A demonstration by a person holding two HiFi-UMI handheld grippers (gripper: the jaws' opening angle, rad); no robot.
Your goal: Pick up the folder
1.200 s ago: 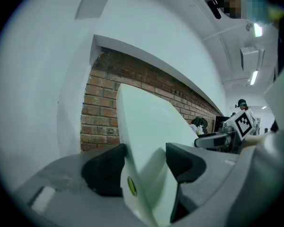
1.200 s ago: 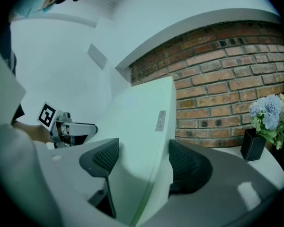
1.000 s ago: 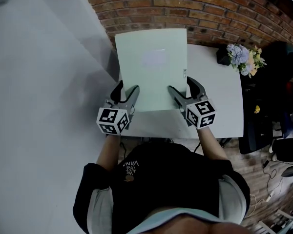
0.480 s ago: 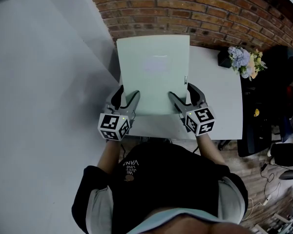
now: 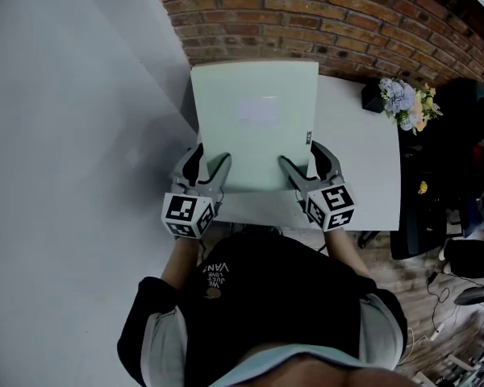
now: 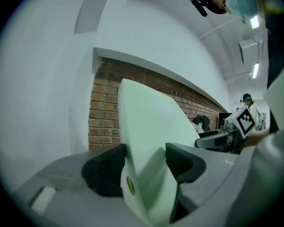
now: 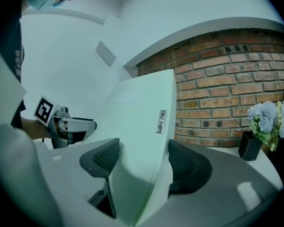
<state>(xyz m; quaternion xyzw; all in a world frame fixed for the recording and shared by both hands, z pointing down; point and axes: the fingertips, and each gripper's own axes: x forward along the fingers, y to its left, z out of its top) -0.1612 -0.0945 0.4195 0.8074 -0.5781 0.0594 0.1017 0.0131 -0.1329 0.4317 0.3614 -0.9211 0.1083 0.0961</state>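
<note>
Brick wall (image 5: 306, 14), white table (image 5: 363, 168); L gripper (image 5: 210, 161) & R gripper (image 5: 302, 158) clamp folder (image 5: 254, 119) at near corners, 2 grips for level lift.

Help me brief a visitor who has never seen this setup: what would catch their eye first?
The big pale green folder, gripped at its near edge by the left tool and the right tool, tilted up over the white table. Behind it runs a red brick wall, and a small pot of flowers stands at the table's far right corner.
</note>
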